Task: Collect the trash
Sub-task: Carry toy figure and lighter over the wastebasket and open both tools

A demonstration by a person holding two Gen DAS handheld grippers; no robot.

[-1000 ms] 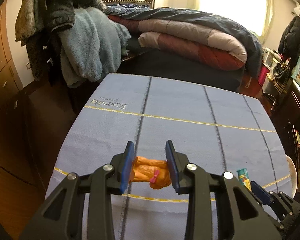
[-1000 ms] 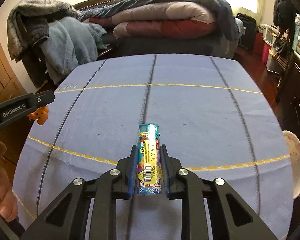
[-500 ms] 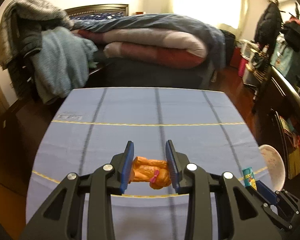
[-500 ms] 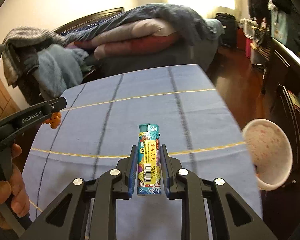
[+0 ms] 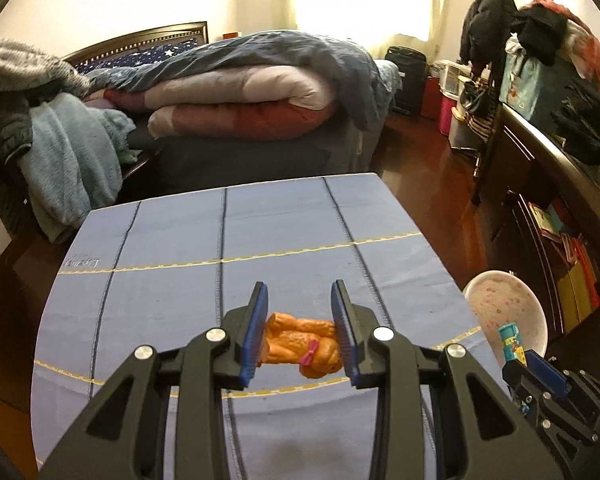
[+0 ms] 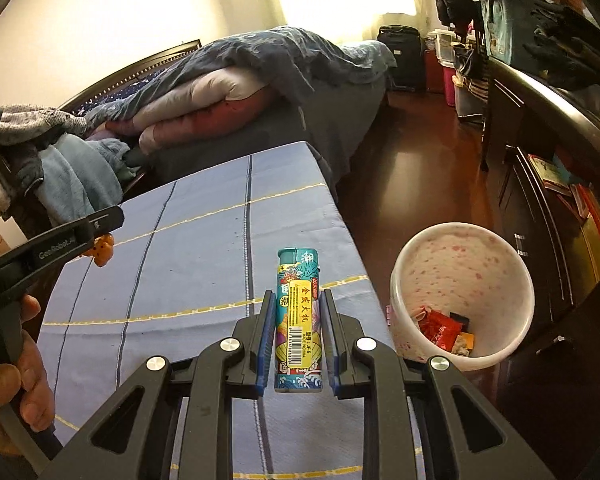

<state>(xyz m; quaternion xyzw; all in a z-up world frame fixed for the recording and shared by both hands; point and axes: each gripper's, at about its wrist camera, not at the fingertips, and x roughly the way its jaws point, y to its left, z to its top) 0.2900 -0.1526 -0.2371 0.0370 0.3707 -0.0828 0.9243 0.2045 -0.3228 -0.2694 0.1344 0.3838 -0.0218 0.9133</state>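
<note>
**Toy and lighter held aloft, bin waiting beside the table**

An orange toy figure with a pink bow is clamped between the blue pads of the left gripper, lying crosswise in the gap, both pads pressed against it. It is carried above the blue cloth-covered table, over the near yellow stitched line. In the right wrist view the same toy is glimpsed as an orange blob at the tip of the left gripper, whose handle is gripped by a bare hand at the left edge.

A teal patterned lighter with a yellow label is pinched upright between the fingers of the right gripper, its cap end pointing away from the camera. It is held over the right-hand edge of the table. Just to the right, beside the table and lower down, a white speckled bin is seen; red and orange wrappers are lying at its bottom.

From the left wrist view the lighter's top is picked out in front of the bin's rim. A bed piled with folded quilts is spread across the background.
</note>
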